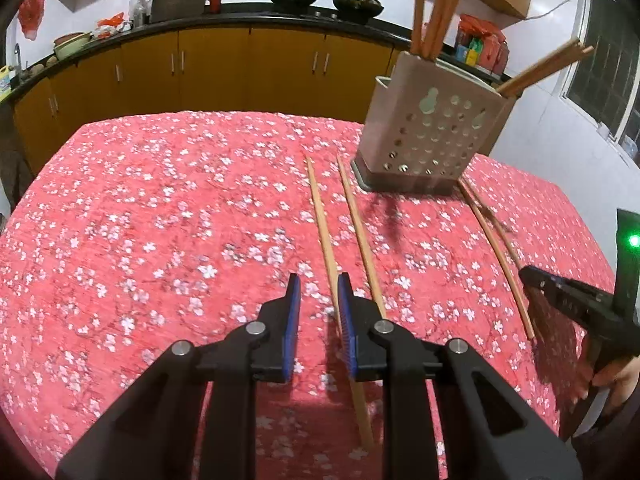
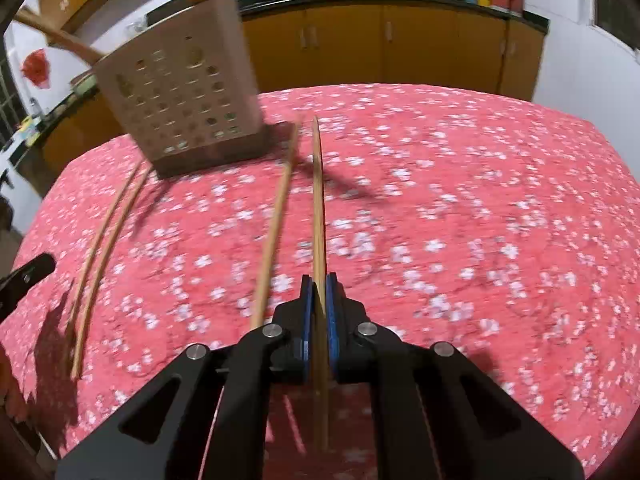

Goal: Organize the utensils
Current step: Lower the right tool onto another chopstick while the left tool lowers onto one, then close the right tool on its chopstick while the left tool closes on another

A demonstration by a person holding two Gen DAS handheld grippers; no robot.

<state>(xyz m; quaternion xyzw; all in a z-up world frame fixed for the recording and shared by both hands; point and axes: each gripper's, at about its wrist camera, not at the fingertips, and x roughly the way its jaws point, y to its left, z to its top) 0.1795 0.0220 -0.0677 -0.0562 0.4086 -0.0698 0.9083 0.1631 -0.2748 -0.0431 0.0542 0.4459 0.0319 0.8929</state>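
Up front in the left wrist view, the left gripper [image 1: 319, 285] hovers with its blue pads apart over two chopsticks [image 1: 347, 236] lying on the floral tablecloth [image 1: 160, 220]; a perforated utensil holder [image 1: 430, 136] stands beyond, holding more chopsticks. From the right wrist view, the right gripper [image 2: 319, 286] is clamped on one chopstick [image 2: 319, 208], its tip pointing just beside the holder's base [image 2: 224, 152]. Another chopstick [image 2: 276, 224] lies alongside, to the left.
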